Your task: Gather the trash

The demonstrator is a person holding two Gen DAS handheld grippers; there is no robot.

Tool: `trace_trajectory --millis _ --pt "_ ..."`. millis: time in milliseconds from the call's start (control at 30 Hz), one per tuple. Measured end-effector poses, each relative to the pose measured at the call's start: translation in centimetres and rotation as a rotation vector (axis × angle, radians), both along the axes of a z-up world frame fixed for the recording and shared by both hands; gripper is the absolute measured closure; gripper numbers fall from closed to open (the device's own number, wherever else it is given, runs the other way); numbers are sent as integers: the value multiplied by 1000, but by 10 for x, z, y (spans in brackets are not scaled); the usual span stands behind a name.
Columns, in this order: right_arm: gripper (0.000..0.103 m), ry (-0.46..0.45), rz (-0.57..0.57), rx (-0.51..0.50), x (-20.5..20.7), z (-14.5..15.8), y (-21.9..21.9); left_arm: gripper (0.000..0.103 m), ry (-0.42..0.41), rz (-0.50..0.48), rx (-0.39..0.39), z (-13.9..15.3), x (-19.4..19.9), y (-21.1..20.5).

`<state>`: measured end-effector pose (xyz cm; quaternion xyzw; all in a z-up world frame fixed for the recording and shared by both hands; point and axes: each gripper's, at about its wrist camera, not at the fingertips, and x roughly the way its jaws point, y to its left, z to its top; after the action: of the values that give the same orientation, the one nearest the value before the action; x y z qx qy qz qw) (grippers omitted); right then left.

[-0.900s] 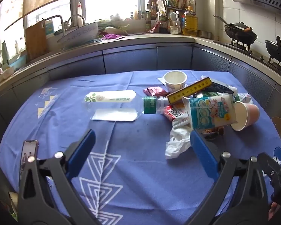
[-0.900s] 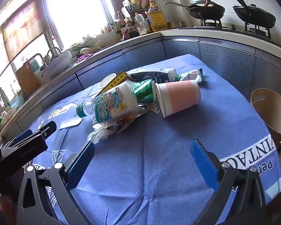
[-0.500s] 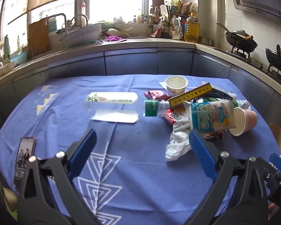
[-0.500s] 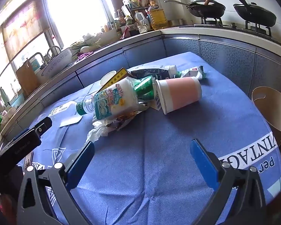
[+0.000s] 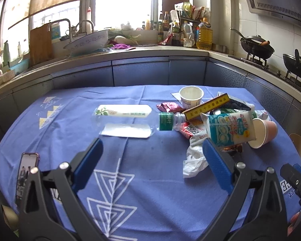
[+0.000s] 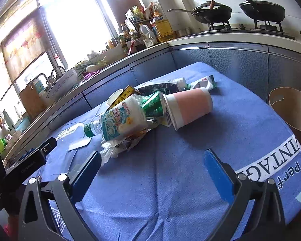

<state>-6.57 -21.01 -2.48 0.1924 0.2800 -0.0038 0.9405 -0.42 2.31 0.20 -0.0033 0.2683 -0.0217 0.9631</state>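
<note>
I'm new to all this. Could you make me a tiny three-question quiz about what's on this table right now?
1. True or false: the pink paper cup stands upright.
2. The yellow box leans on the trash pile. Which is nearer to it: A the phone, B the white cup?
3. Fill in: both tongs, left and right, are ____ and hold nothing.

Key: 1 false, it lies on its side; 2 B; 3 open.

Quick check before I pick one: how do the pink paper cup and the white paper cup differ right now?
The pink paper cup lies on its side at the right edge of the pile; the white paper cup stands upright at the far side. The pink one looks taller, the white one squatter. The pink cup touches the milk pouch; the white cup stands behind the yellow box. Both look empty.
</note>
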Motion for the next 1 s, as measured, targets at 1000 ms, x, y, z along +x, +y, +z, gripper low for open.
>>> trace_trajectory --millis 1000 --pt "3 -66 91 -72 -3 27 2 13 -1 34 10 9 4 22"
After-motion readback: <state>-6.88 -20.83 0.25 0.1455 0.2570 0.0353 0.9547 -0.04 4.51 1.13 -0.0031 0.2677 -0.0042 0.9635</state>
